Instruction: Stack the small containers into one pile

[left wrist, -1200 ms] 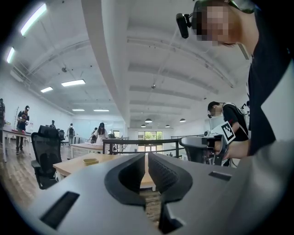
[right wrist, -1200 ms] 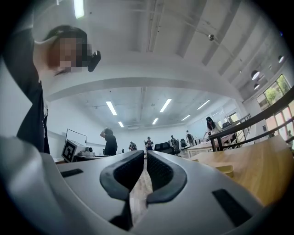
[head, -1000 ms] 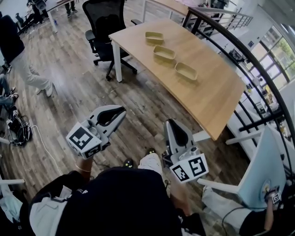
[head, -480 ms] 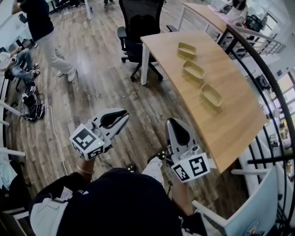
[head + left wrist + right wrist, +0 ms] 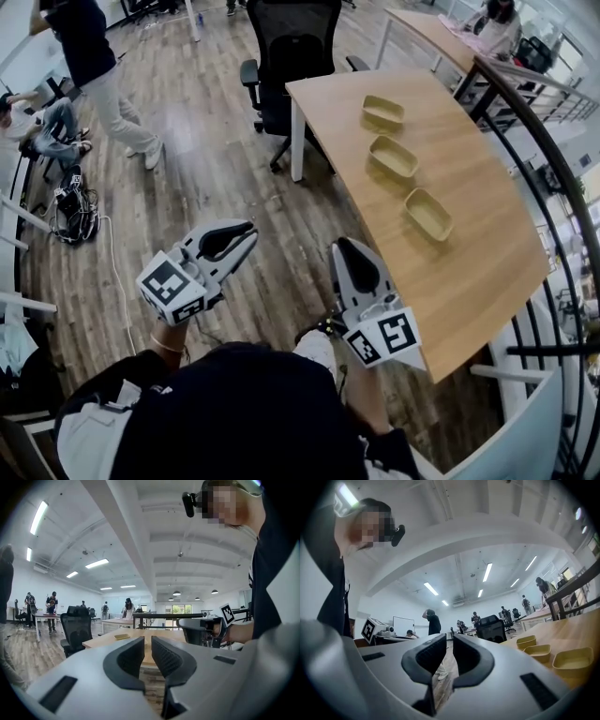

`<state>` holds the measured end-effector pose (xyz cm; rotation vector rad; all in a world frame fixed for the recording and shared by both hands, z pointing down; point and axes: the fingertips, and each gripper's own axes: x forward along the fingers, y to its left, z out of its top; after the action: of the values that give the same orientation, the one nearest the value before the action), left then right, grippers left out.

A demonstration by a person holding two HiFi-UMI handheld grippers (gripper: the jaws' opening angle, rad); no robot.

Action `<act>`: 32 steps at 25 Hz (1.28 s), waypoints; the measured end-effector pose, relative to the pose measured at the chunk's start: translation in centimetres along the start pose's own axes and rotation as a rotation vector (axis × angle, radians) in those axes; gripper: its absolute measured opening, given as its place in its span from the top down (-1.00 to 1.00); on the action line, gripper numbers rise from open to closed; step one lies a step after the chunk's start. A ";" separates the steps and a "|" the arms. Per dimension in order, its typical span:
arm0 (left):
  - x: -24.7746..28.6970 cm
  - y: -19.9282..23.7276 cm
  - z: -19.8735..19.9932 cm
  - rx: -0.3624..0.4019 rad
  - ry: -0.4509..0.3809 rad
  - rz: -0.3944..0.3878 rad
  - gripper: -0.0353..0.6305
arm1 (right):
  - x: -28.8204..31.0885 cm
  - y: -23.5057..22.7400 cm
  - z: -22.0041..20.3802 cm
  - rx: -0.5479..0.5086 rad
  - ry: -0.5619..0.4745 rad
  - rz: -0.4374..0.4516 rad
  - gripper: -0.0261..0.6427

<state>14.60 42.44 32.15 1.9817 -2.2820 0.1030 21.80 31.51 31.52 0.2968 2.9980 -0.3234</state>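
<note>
Three small tan containers stand in a row, apart from one another, on the wooden table (image 5: 469, 272): the far one (image 5: 382, 112), the middle one (image 5: 394, 157) and the near one (image 5: 428, 213). My left gripper (image 5: 247, 229) hangs over the floor left of the table, shut and empty. My right gripper (image 5: 343, 245) is beside the table's near edge, also shut with nothing in it. The right gripper view shows all three containers (image 5: 539, 652) at the right, beyond my right gripper (image 5: 450, 641). In the left gripper view, one container (image 5: 122, 636) lies far beyond my left gripper (image 5: 147, 641).
A black office chair (image 5: 291, 47) stands at the table's far left corner. A person (image 5: 98, 66) walks at the upper left, and cables (image 5: 70, 202) lie on the floor there. A black railing (image 5: 548, 178) runs along the table's right side. A second table (image 5: 436, 28) is behind.
The view has swung round: the table and containers now sit further right and nearer to my right gripper. Both grippers stay shut and empty in front of my body.
</note>
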 end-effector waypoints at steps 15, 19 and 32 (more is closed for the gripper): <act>10.9 0.7 3.1 0.022 0.021 -0.012 0.79 | 0.1 -10.6 2.9 -0.022 0.009 -0.038 0.82; 13.7 0.8 3.4 0.032 0.028 -0.009 0.78 | 0.1 -13.3 3.7 -0.045 0.016 -0.040 0.82; 23.4 -3.0 3.2 0.046 0.069 -0.108 0.70 | -4.6 -21.3 3.7 -0.057 0.046 -0.132 0.82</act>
<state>14.24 18.63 32.02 2.0842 -2.1448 0.2122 22.23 9.49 32.75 0.1029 3.0723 -0.2454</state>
